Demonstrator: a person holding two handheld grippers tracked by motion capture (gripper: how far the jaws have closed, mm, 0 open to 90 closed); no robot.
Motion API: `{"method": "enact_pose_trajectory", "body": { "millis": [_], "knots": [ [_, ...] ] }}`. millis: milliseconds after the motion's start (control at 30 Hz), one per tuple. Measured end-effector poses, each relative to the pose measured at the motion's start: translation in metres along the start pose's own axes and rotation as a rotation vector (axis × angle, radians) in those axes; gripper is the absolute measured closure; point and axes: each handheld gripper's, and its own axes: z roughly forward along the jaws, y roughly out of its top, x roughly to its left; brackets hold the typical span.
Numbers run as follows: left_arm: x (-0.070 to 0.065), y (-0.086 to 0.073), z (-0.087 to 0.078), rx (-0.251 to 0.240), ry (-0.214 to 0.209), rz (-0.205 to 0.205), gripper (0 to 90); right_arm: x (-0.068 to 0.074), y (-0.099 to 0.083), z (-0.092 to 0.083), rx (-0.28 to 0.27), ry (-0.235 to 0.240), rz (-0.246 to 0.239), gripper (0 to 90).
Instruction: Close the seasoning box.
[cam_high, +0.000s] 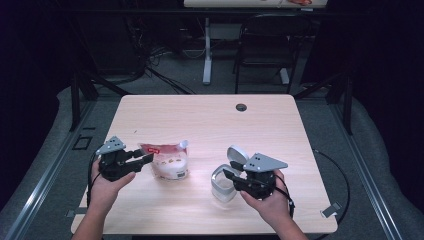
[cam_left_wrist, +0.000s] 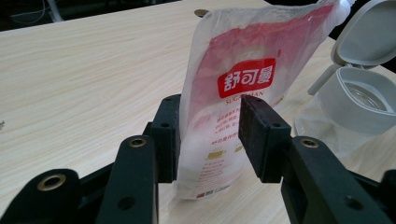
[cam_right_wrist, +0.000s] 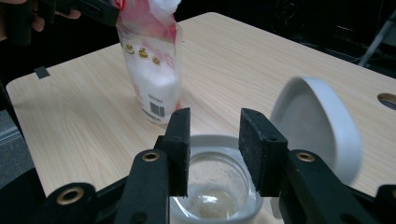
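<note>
**Two obstacles near the front edge, open wood beyond**

The near middle of the table (cam_high: 210, 115) is occupied by a standing sugar pouch (cam_high: 167, 160) and, well apart to its right, a glass jar (cam_high: 222, 185) with its hinged lid (cam_high: 236, 154) raised. A bare lane is left between them. The far half is unobstructed except for a cable hole (cam_high: 241, 107), and bare strips are left along both side edges.

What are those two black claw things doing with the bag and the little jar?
A person holds a gripper in each hand. The left gripper has its jaws either side of an upright red-and-white plastic pouch of white powder, which stands on the pale wooden table. The right gripper hovers open over a small clear glass jar with a white flip lid, lid open. Only a little powder lies in the jar.
</note>
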Motion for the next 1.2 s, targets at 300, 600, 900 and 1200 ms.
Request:
{"method": "enact_pose_trajectory", "body": {
  "millis": [300,600,900,1200],
  "knots": [
    [0.002,-0.001,-0.001,-0.006,0.001,0.0,62.2,-0.004,0.015,0.031,0.013,0.063,0.025,64.7],
    [0.007,0.006,0.002,-0.017,-0.04,0.01,52.7,-0.006,0.025,0.05,0.016,0.069,0.021,64.5],
    [0.009,0.006,0.003,-0.024,-0.088,0.009,64.2,-0.005,0.025,0.048,0.02,0.066,0.013,64.1],
    [-0.002,0.003,-0.003,-0.001,-0.06,0.067,82.4,-0.007,0.02,0.04,0.017,0.055,0.006,63.7]
  ]
}}
